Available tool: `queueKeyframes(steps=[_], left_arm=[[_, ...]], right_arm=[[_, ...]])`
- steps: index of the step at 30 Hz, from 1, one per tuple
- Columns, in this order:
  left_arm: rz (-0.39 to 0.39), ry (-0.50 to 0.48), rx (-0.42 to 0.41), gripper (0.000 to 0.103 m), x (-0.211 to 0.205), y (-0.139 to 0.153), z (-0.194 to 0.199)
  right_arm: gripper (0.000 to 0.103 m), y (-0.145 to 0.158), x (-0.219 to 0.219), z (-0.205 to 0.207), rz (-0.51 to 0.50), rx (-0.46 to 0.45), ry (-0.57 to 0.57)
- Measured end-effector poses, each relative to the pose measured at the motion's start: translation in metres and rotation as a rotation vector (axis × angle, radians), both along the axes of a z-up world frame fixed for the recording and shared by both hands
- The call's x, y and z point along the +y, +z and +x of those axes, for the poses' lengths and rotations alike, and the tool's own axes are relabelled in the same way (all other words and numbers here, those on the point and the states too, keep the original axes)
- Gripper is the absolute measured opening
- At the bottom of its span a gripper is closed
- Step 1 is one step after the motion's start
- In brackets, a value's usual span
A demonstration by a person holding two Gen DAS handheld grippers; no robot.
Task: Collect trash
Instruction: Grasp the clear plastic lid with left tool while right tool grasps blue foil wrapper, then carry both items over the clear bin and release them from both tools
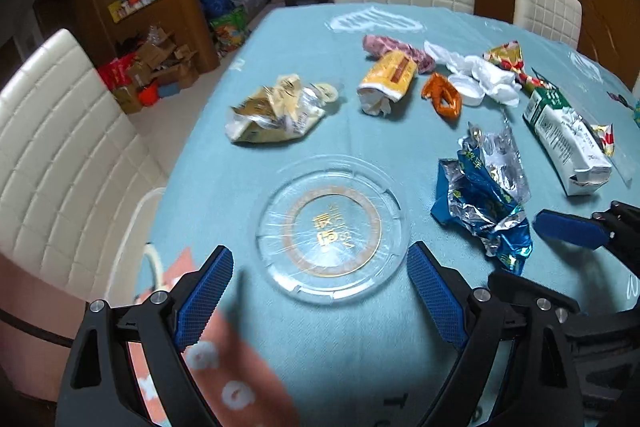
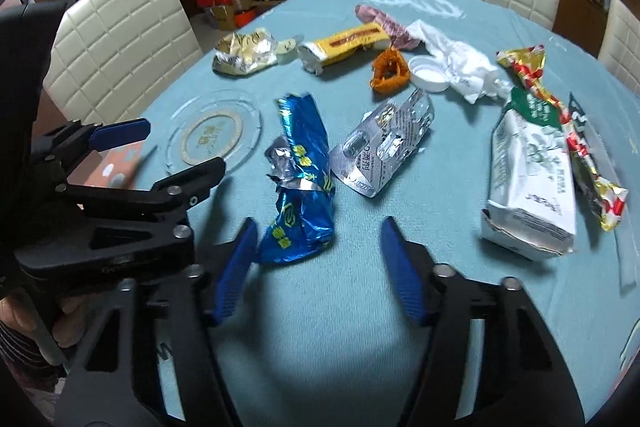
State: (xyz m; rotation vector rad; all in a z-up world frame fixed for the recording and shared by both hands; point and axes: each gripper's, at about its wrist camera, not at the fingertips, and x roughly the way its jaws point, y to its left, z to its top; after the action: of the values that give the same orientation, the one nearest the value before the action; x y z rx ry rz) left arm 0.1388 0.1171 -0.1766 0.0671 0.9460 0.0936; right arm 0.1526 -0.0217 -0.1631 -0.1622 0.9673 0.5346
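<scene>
The left tongs (image 1: 320, 267) hang spread over a clear plastic lid (image 1: 332, 227) on the table (image 1: 340, 347). The right tongs (image 2: 316, 235) stand apart beside a blue wrapper (image 2: 300, 195), pinching nothing.

Glossy crinkled foil wrapper (image 2: 298, 183) (blue) on matt cloth tablecloth (image 2: 320, 327)

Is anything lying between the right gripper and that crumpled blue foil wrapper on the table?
Nothing visible. The right gripper is open just before the crumpled blue foil wrapper, with only bare teal tablecloth around it.
</scene>
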Motion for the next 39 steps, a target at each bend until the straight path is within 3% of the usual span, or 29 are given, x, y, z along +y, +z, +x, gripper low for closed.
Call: queueKeyframes(steps=[2,4,8,10,25,39], left_arm=[[-0.013,-0.005,-0.001,0.09,0.001,-0.003,0.004],[-0.028,-0.006,0.0,0.09,0.003,-0.004,0.008],[-0.067,-0.009,-0.005,0.089,0.006,-0.006,0.008],[-0.066,-0.015,-0.019,0.084,0.004,-0.004,0.005],[-0.007,-0.037,-0.123,0.083,0.004,0.027,-0.041],[0.012,0.061,-0.201,0.083,0.049,0.055,-0.092]], right_arm=[[0.051,-0.001,0.002,0.0,-0.024,-0.024,0.003],[0.036,-0.001,0.002,0.0,-0.036,-0.041,-0.002],[0.029,-0.001,-0.002,0.003,-0.018,-0.031,-0.007],[0.029,-0.001,-0.003,0.003,-0.019,-0.029,-0.007],[0.029,0.021,0.002,-0.026,-0.008,-0.067,0.017],[0.029,0.051,0.046,-0.049,-0.006,-0.118,0.09]])
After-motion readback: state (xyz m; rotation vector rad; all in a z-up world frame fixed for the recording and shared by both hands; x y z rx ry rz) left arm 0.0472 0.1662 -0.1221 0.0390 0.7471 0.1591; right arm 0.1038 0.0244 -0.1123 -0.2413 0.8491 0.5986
